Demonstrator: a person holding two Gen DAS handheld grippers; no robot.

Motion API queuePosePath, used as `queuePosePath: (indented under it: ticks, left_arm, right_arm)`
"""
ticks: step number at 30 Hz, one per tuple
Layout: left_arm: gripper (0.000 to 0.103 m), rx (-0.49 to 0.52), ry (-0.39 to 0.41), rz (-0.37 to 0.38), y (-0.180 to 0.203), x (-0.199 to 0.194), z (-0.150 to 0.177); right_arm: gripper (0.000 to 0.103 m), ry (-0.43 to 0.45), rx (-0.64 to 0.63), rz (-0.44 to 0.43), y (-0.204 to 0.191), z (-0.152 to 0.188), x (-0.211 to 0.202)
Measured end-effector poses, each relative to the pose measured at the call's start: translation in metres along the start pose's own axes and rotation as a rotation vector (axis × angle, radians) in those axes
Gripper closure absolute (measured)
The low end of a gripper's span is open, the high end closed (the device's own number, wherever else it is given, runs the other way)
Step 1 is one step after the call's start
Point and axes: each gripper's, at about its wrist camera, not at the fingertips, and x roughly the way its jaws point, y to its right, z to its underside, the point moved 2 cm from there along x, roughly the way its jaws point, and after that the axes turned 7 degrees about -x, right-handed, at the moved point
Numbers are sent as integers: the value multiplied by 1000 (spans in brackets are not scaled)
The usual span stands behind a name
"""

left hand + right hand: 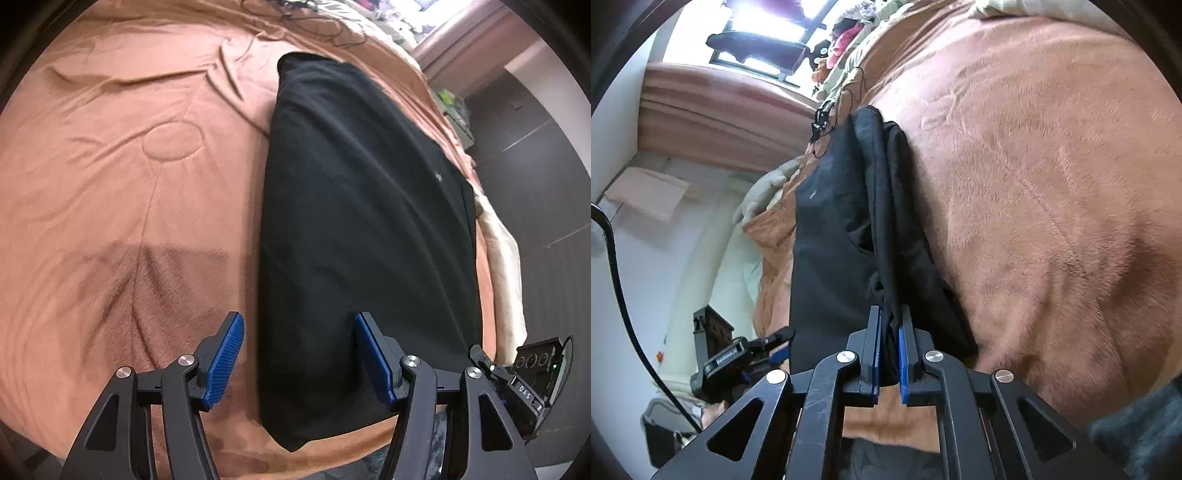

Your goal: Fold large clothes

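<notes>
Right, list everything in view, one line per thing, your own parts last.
Folded black fabric garment: one, black, lying lengthwise on the blanket near the bed's edge.
Brown plush blanket: one, reddish brown, covering the bed under the garment.
Cream sheet: one, off-white, hanging at the bed's side below the blanket.
Window: one, bright, beyond the bed's far end.
Pile of clothes: one, mixed colours, at the bed's far end by the window.
Left tool: one, black with blue pads, open, fingers straddling the garment's near long edge.
Right tool: one, black with blue pads, shut on a fold of the garment.
</notes>
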Motion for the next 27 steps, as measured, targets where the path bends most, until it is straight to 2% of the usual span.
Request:
queuePosePath:
  ticks: [4, 7, 11, 13, 14, 15, 17, 19, 23, 27]
  left_arm:
    - [40, 1, 2, 7, 0, 4, -3]
    - [47, -19, -13, 52, -4, 16, -2]
    - [47, -19, -14, 61, -6, 23, 0]
    - [47, -8, -10, 59, -4, 18, -2]
    - [47, 6, -4, 51, -3, 15, -4]
    - [47, 20, 6, 44, -2, 12, -7]
    - [47, 31, 20, 44, 1, 8, -12]
    - [47, 23, 22, 57, 1, 8, -19]
    - [47, -11, 26, 72, -3, 11, -37]
    - [47, -17, 36, 80, -4, 15, -54]
  right_arm:
    - [97, -3, -6, 24, -1, -2, 2]
    - [97, -10, 21, 50, 14, 1, 14]
    - [95, -26, 30, 69, 16, -1, 18]
    - [82, -39, 0, 86, 6, -8, 13]
    - [67, -42, -22, 110, 0, -14, 11]
    - [47, -35, -52, 142, -6, -21, 8]
    - [34, -8, -100, 169, -15, -35, 3]
    - [34, -10, -117, 148, -22, -53, 5]
    - [26, -50, -165, 150, -31, -81, 25]
    - [26, -98, -182, 135, -28, -105, 51]
